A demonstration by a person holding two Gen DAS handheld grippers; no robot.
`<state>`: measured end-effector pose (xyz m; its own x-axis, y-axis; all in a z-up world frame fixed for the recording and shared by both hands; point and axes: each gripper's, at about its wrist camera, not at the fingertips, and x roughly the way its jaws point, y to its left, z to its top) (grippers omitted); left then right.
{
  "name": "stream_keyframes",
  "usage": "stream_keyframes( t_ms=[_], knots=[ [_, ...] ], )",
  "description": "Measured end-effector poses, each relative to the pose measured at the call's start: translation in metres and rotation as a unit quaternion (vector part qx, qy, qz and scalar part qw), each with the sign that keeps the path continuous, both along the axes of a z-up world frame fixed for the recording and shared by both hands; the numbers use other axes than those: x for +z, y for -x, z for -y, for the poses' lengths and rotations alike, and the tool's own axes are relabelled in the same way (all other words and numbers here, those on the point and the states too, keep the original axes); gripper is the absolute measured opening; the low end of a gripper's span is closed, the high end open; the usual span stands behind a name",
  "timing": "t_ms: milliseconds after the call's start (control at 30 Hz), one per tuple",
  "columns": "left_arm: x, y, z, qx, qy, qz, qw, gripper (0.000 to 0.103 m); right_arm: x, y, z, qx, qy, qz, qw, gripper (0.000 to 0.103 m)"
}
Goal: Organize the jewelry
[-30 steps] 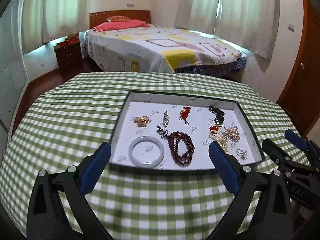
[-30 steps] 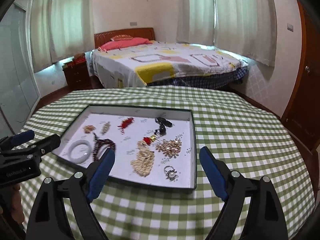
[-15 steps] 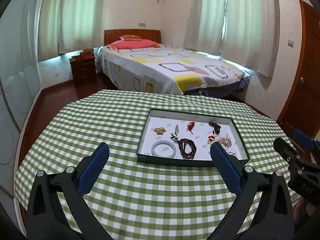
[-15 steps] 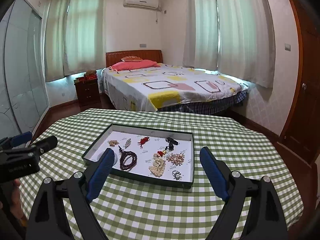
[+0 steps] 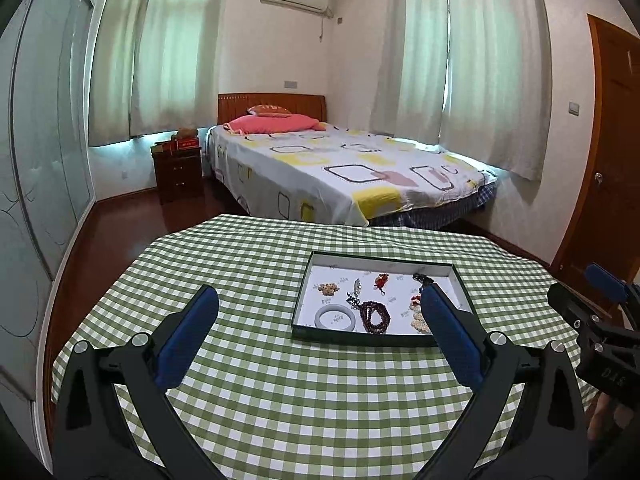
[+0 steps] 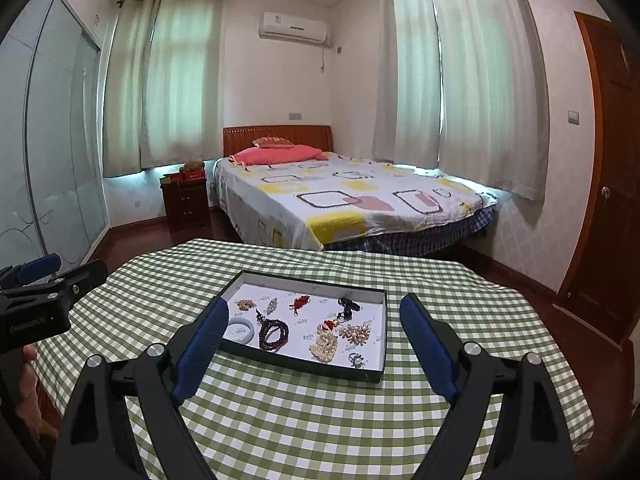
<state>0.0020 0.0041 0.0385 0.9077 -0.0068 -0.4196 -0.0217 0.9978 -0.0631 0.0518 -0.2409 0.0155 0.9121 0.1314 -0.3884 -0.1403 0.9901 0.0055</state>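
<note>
Green-rimmed tray (image 6: 378, 334) holds jewelry; print unreadable.

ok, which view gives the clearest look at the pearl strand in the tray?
Right wrist. The pearl strand lies fully in view between the open fingers, near the tray's front edge. In the left wrist view only part of it shows, since that gripper's right fingertip covers most of it.

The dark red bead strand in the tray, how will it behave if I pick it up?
The bead strand lies in loose coiled loops, so it is probably floppy and would dangle. Its round beads may slip between flat pads, and a neighbouring piece touching its end might drag along.
</note>
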Motion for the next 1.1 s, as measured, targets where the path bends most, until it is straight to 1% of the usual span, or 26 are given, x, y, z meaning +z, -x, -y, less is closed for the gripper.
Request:
stream_keyframes(
  t_ms=[467,1100],
  knots=[
    [0.005,0.012,0.001,-0.005,-0.004,0.013,0.9999,0.098,0.004,0.009,0.001,-0.003,-0.002,0.012,1.000,0.085],
    [0.005,0.013,0.003,-0.003,-0.004,0.014,0.9999,0.098,0.003,0.010,0.002,-0.005,-0.004,0.014,1.000,0.085]
  ],
)
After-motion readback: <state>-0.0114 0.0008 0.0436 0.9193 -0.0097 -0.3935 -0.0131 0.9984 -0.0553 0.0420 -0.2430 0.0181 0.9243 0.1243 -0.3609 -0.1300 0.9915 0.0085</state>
